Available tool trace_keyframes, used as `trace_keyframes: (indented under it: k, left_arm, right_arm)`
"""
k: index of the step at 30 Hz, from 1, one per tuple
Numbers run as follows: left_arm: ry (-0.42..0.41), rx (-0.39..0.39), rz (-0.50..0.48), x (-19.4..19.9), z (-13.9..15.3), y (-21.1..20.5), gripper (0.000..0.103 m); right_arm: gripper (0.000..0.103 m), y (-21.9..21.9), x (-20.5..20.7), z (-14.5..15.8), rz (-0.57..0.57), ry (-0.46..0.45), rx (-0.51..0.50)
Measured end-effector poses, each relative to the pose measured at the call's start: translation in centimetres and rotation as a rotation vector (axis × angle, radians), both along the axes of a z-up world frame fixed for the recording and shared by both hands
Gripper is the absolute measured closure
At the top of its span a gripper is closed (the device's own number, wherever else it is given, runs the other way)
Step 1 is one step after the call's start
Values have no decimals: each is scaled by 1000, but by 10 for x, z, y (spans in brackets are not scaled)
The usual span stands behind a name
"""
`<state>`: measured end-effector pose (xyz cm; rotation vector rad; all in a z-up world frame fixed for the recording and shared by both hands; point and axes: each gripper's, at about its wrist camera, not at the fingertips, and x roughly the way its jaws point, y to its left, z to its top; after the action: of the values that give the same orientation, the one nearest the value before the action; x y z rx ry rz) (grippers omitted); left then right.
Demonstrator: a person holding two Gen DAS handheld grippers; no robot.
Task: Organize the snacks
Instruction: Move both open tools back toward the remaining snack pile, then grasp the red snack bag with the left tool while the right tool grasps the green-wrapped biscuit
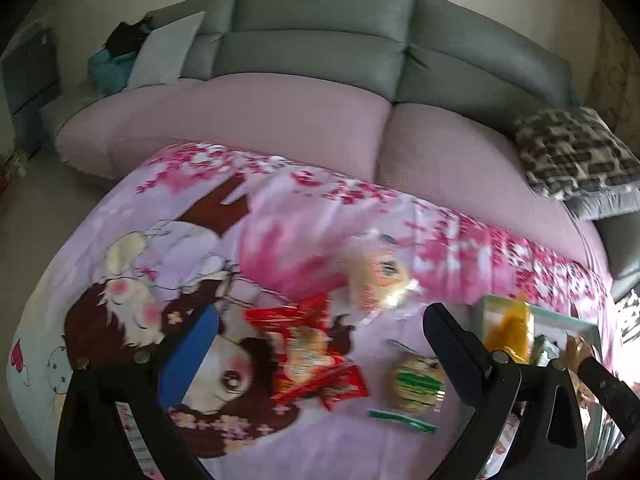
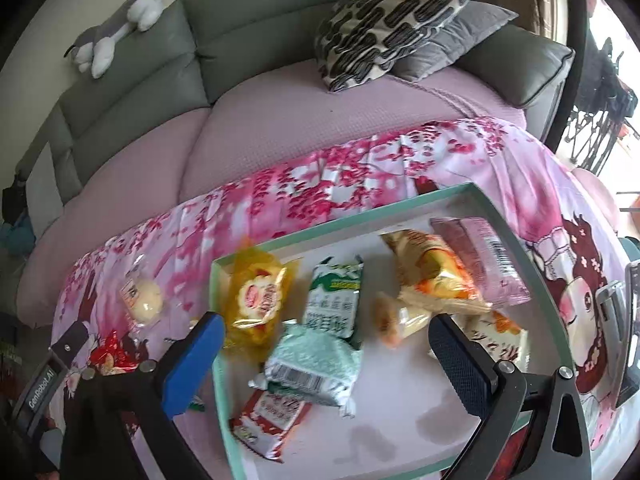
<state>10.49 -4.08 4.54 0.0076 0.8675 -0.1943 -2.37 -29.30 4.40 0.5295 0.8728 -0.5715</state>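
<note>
My landmark is the tray (image 2: 516, 236), a shallow box with a mint-green rim sitting on the pink cartoon-print cloth (image 2: 320, 176) in front of the sofa (image 2: 256, 12).

My right gripper (image 2: 326, 334) hangs over the tray with its jaws spread wide and nothing between the pads. Inside the tray I count a yellow packet (image 2: 258, 298) by the left rim, a white-and-green packet (image 2: 334, 300) next to it, a pale green packet (image 2: 310, 364) below that, a red-and-white packet (image 2: 268, 420) nearest me, an orange packet (image 2: 434, 274) and a pink packet (image 2: 482, 258) toward the right rim.

My left gripper (image 1: 320, 328) is over the cloth, left of the tray (image 1: 576, 322), jaws also wide apart and gripping nothing. Outside the tray, on the cloth, I see a red packet (image 1: 308, 354) roughly between the jaws in the left wrist view but lying flat below them, a green-striped round snack (image 1: 418, 382) closer to the tray, and a clear-wrapped bun (image 1: 380, 278) farther from me. Whether the pads touch anything I cannot tell; the frame is blurred.

A patterned cushion (image 2: 392, 20) lies on the sofa beyond the tray, and a plush toy (image 2: 120, 20) rests on the backrest.
</note>
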Motion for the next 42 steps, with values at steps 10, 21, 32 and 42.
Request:
trace_keyframes:
  k: [10,21,32,42]
  left_arm:
    - [65,-1,162,16,-7,80,1]
    - [98,-45,277,19,-6,144,1]
    - [163,-89,238,26,-18,133,1]
    - [231,-178,63,33,-37,74,1]
  right_arm:
    - [0,47,28,4,117,-18,-24]
    - [0,115,65,-2,290,-22,25]
    - [0,145,85,-26,365,5,90]
    - [7,137,88,-49,336,23,141]
